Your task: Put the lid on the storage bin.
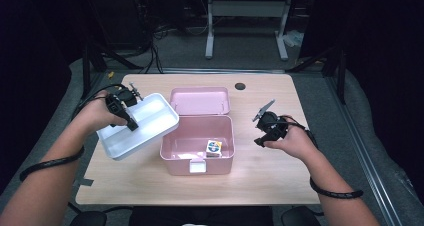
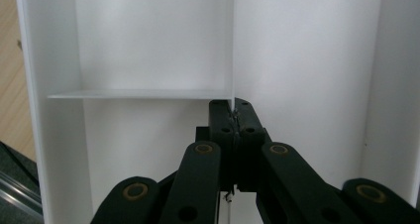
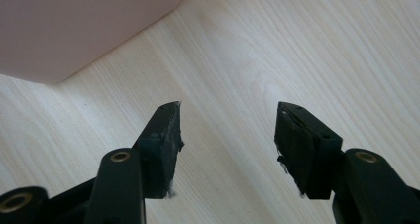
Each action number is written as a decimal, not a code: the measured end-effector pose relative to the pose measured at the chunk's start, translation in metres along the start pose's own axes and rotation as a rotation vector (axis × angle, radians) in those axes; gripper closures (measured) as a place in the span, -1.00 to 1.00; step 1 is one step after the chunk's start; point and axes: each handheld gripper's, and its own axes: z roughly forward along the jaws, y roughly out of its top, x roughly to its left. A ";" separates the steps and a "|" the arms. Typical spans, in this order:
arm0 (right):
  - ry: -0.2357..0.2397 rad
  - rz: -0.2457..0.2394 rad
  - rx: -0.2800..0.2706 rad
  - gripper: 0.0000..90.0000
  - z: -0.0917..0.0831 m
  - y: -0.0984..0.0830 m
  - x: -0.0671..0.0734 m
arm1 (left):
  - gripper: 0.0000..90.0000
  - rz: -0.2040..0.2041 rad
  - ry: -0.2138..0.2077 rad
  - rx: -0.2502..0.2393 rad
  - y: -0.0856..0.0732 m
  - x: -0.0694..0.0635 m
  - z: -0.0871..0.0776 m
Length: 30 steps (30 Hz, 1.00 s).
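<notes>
The left gripper [image 1: 131,124], its fingers clenched on the divider of the white tray [image 1: 150,117], held it tilted beside the pink box [image 1: 197,153], seemingly mid-removal; next it needed setting flat on the tabletop [image 1: 260,181], while the right gripper [image 1: 260,140] waited with fingers released.

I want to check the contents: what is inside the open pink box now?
Inside the pink box lies one small colourful carton near the front right corner. The rest of the floor looks bare, but the front wall hides the strip just behind it.
</notes>
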 end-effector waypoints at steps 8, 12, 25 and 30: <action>-0.010 0.016 -0.016 -0.03 -0.001 -0.005 0.002 | 0.98 0.121 -0.019 -0.011 0.044 -0.022 0.010; -0.012 0.026 -0.017 -0.03 -0.003 -0.011 0.001 | 0.98 0.179 -0.028 -0.015 0.060 -0.031 0.016; -0.019 0.066 -0.005 -0.03 -0.009 -0.027 0.001 | 0.98 0.484 -0.028 0.016 0.111 -0.073 0.044; -0.026 0.090 -0.015 -0.03 -0.007 -0.034 0.002 | 0.98 0.552 -0.039 0.014 0.121 -0.086 0.051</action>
